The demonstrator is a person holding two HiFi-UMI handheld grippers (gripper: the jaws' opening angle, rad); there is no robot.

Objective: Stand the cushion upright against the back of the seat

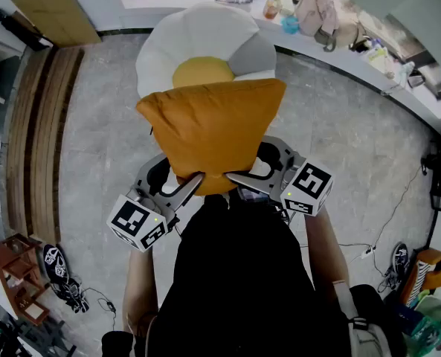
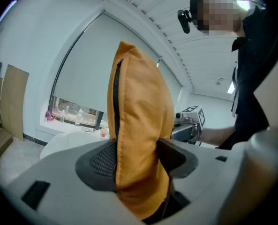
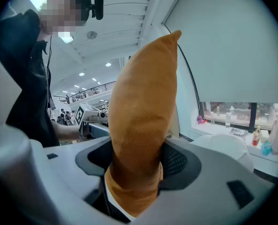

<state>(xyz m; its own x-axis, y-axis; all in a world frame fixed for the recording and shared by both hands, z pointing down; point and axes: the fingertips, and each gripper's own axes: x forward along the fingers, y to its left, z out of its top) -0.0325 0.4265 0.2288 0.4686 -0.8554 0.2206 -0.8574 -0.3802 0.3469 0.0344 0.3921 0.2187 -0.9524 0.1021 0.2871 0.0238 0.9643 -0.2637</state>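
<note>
An orange cushion [image 1: 209, 129] hangs in the air in front of the person, held by its near edge. My left gripper [image 1: 192, 182] is shut on the cushion's [image 2: 139, 139] lower left part, its black pads [image 2: 101, 161] pressing both faces. My right gripper [image 1: 235, 175] is shut on the cushion [image 3: 141, 125] at the lower right, the fabric bunched between its pads [image 3: 174, 163]. Beyond and below the cushion stands a round white chair [image 1: 205, 43] with a yellow seat pad [image 1: 201, 71] and a grey patch on its right side. The cushion hides the front of the seat.
A long white counter [image 1: 339, 58] with bottles, a bag and small items curves behind the chair. A wooden bench [image 1: 34, 125] runs along the left. Shoes [image 1: 60, 270] and a cable lie on the grey floor at lower left. A red shelf [image 1: 15, 274] stands at the left edge.
</note>
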